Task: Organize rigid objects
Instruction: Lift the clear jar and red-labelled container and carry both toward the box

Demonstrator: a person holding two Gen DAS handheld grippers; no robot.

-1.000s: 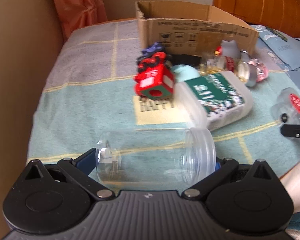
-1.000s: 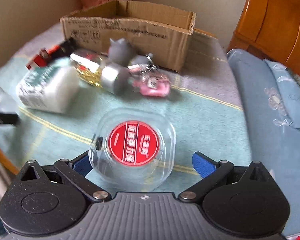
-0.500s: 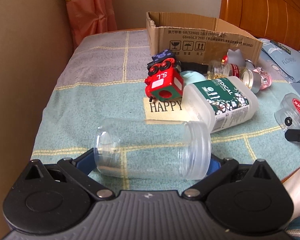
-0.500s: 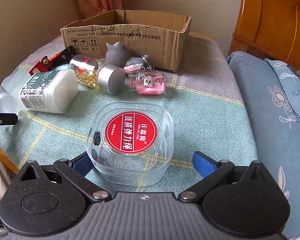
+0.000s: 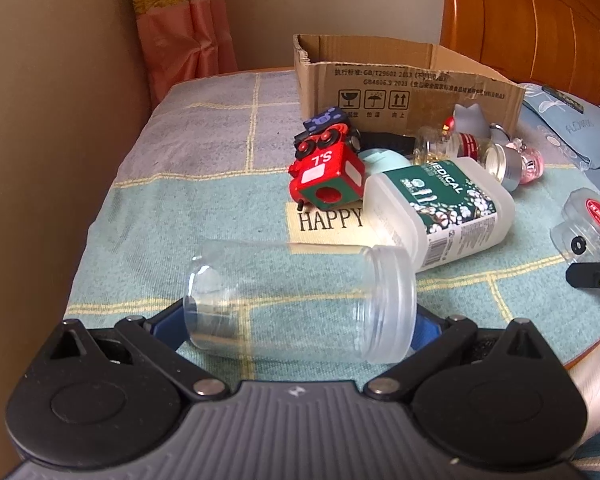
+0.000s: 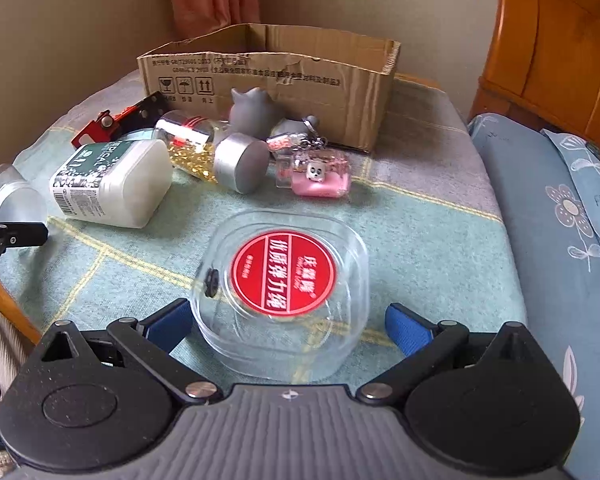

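My left gripper (image 5: 296, 320) is shut on a clear plastic jar (image 5: 300, 300) that lies sideways between its blue pads, above the table. My right gripper (image 6: 288, 320) is open around a clear square box with a red round label (image 6: 284, 272); the left pad (image 6: 168, 320) is near its side and the right pad (image 6: 408, 328) stands apart from it. An open cardboard box (image 5: 400, 84) (image 6: 276, 76) stands at the back of the table. In front of it lie a red toy robot (image 5: 328, 172), a white medical bottle (image 5: 440, 208) (image 6: 112, 180), a gold-bead jar (image 6: 212, 152), a grey cat figure (image 6: 256, 112) and a pink keychain bottle (image 6: 320, 172).
The table has a green and grey checked cloth (image 5: 180, 200) with a HAPPY patch (image 5: 332, 220). A beige wall (image 5: 52, 120) runs along the left. A wooden headboard (image 6: 560, 40) and blue bedding (image 6: 560, 220) lie to the right. A curtain (image 5: 184, 28) hangs behind.
Both views have risen and steadied from blur. The left gripper still holds the jar; the right gripper's pads still stand around the labelled box.
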